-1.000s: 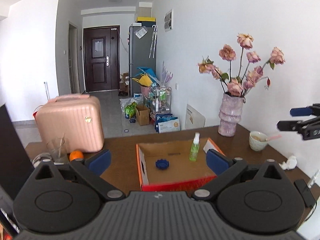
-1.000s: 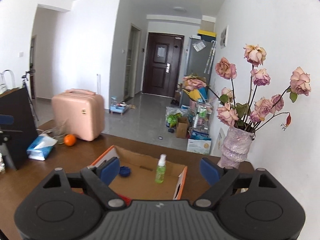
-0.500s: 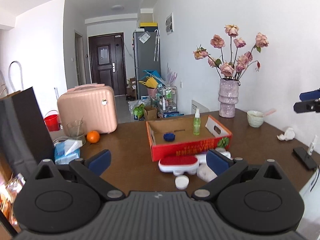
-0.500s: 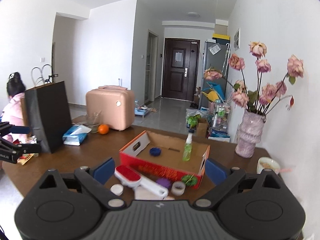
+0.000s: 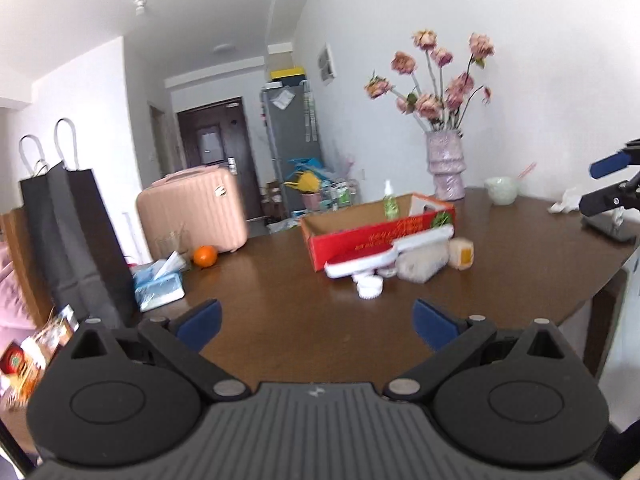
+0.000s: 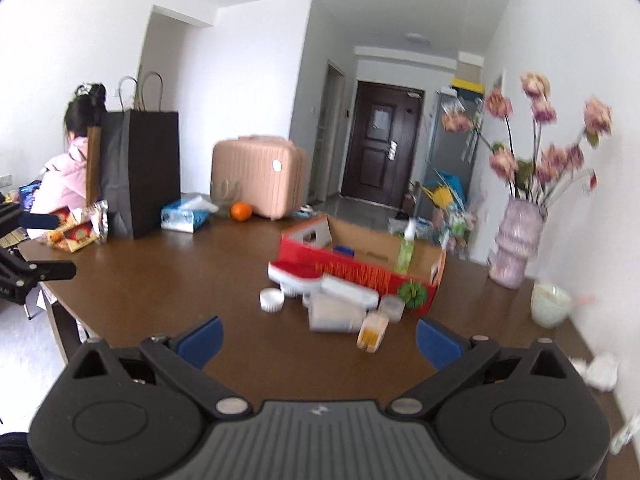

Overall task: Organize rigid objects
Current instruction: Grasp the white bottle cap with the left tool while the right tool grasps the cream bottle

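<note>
Holding my left gripper and right gripper spread and empty, the right's jaws just widened, I risk scattering the small white jars crowded against the red cardboard box.

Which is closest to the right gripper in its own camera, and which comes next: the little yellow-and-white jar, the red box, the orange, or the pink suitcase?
1. Little yellow-and-white jar: just ahead of the open right gripper, on the table.
2. Red box: behind the jar, mid-table.
3. Orange: far left edge of the table.
4. Pink suitcase: just behind the orange.
</note>
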Available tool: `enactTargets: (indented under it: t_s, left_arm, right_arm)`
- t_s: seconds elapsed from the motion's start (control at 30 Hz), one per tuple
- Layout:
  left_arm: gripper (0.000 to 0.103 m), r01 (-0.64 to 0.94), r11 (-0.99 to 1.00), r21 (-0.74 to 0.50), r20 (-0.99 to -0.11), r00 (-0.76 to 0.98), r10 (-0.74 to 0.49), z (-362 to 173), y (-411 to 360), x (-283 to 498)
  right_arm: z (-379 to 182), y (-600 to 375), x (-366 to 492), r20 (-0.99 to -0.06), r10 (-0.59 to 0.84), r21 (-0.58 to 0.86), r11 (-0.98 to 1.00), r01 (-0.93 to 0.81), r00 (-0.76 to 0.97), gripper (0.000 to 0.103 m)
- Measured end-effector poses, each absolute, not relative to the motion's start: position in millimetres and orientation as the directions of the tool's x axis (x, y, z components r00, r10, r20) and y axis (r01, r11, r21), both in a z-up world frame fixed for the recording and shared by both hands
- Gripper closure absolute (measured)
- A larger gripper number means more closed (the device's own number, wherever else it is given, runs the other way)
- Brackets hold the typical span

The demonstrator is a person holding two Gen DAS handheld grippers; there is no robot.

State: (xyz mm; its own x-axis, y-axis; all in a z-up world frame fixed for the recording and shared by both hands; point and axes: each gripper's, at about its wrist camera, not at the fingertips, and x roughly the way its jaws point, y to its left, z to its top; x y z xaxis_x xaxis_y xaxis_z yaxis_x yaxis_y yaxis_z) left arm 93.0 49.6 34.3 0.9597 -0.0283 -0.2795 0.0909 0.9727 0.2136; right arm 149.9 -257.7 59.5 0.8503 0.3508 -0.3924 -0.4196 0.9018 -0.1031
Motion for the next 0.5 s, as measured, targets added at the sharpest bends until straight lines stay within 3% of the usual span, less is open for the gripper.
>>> enactTargets:
  t_s: [0.23,0.5]
  left_arm:
    - [0.0,0.154,0.973,0.17,-0.386,0.919,-0.078,-20.5,33.9,114.3]
    - [0.0,0.167,0.981,0.103,-0.461,0.882,-0.102,-27.5,16.8,186.1]
  right_arm:
    - [-10.2,-239.9,138.9,-0.418,0.298,-0.133,0.914,-0.383,0.858,0.0]
    - [-38.8,-234.8,182.9,-0.464,0.254,-0.074,0.944,-0.323,0.849,0.001]
